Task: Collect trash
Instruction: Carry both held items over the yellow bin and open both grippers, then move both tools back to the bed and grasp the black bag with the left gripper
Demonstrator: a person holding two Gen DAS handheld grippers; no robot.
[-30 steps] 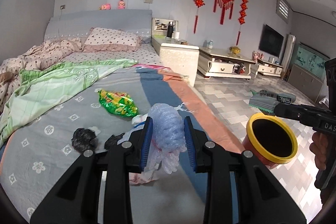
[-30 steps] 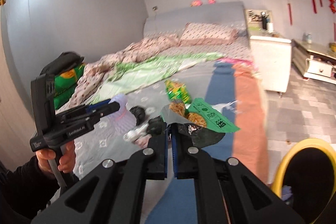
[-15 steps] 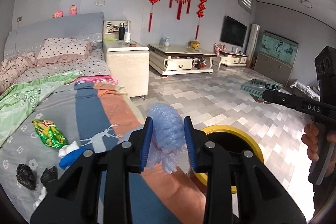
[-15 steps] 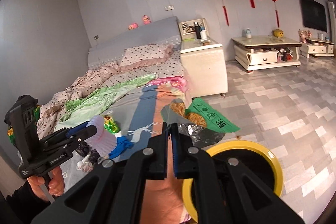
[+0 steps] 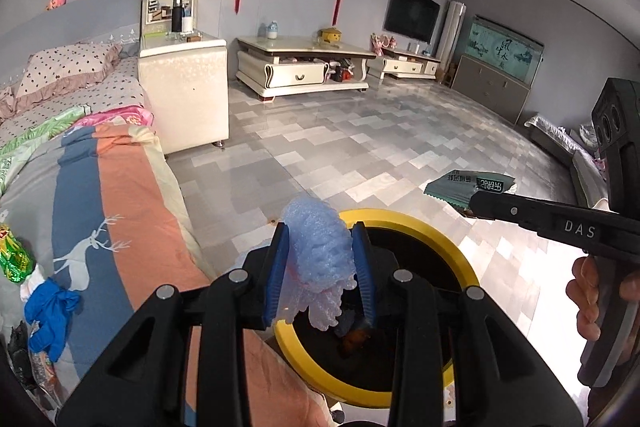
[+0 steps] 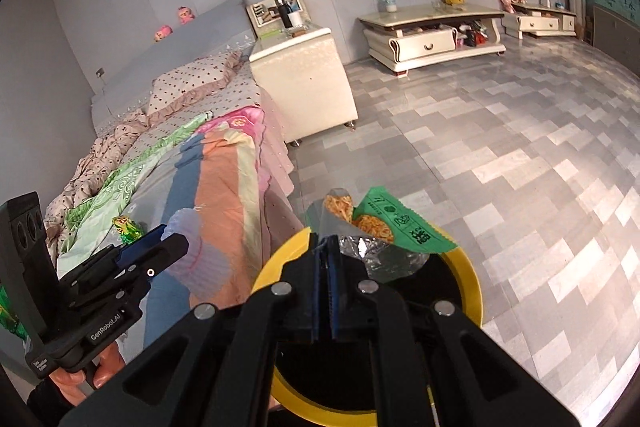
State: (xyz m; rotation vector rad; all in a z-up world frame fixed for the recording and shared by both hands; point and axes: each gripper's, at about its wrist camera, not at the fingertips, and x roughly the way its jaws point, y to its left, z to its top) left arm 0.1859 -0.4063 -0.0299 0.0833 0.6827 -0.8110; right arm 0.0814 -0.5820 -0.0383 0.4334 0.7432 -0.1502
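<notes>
My left hand-held gripper (image 5: 320, 267) is clamped on a pale blue foam net (image 5: 318, 247), which bulges between the blue pads and trails a frilly tail down over the yellow-rimmed bin (image 5: 416, 223) at 6 o'clock in the left wrist view. My right hand-held gripper (image 6: 326, 283) is pinched together on the corner of a green snack wrapper (image 6: 400, 227), whose silver lining and printed noodle picture fan out toward 1 o'clock, above the bin's far rim (image 6: 468, 267).

I judge the likeliest slip to be the foam net: it is light and springy, so when the pads part it may cling to one of them or drift toward the bed (image 5: 120, 195) at 9 o'clock instead of dropping in. The wrapper is flat and broad, so it could catch the rim and slide onto the tiled floor (image 6: 500, 147). Both loads sit close over one opening, so the two tools could also knock together if I lower them at once.

More rubbish waits on the bed: a blue crumpled rag (image 5: 50, 311) and a shiny green packet (image 5: 14, 255), both near 9 o'clock.
</notes>
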